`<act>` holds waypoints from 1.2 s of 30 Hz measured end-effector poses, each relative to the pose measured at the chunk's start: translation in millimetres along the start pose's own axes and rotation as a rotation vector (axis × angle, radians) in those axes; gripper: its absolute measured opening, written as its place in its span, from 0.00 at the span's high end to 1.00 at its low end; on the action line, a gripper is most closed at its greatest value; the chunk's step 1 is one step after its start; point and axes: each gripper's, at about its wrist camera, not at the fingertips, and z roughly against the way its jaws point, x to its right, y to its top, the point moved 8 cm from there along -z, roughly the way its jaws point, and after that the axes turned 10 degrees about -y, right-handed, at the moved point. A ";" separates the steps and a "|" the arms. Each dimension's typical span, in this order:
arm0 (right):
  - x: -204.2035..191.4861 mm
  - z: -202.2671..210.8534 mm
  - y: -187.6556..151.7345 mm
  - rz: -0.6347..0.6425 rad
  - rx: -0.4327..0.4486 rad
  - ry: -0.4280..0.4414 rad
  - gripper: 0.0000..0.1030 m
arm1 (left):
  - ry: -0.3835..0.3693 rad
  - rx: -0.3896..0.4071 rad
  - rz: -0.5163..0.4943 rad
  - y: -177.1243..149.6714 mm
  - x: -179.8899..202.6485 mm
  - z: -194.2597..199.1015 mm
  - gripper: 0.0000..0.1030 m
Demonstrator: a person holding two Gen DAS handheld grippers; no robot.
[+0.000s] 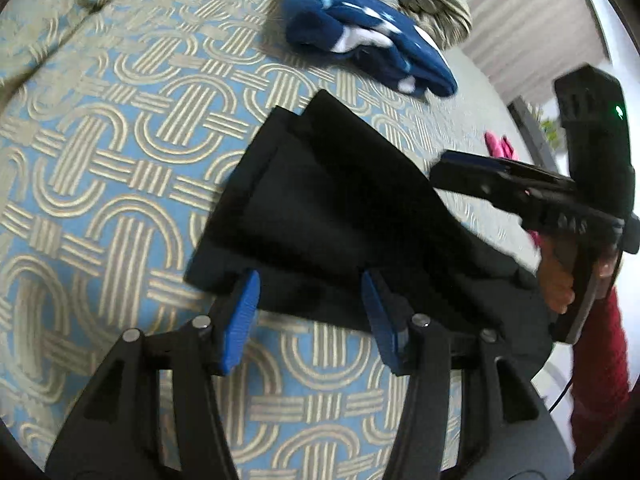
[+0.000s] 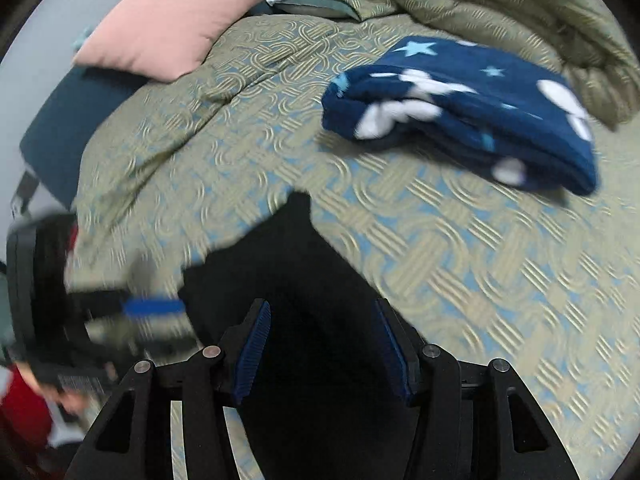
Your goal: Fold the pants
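Note:
Black pants [image 1: 340, 216] lie folded into a flat stack on the patterned bedspread [image 1: 120, 160]. My left gripper [image 1: 310, 304] is open, its blue pads at the stack's near edge, one on each side of it. My right gripper [image 2: 324, 344] is open above the same black pants [image 2: 304, 280], which fill the space between its fingers. In the left wrist view the right gripper [image 1: 520, 192] reaches over the stack's right side. In the right wrist view the left gripper [image 2: 152, 308] is blurred at the pants' left edge.
A folded navy blanket with white stars [image 2: 472, 112] lies further back on the bed. A pink pillow [image 2: 160, 20] and a bunched quilt [image 2: 520, 8] sit at the head. A small pink item [image 1: 500, 146] lies near the bed's right edge.

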 end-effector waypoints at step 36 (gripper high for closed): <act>116.7 61.8 -59.9 -0.246 0.070 -0.258 0.46 | 0.142 0.126 -0.004 -0.1 -4.5 47.1 0.70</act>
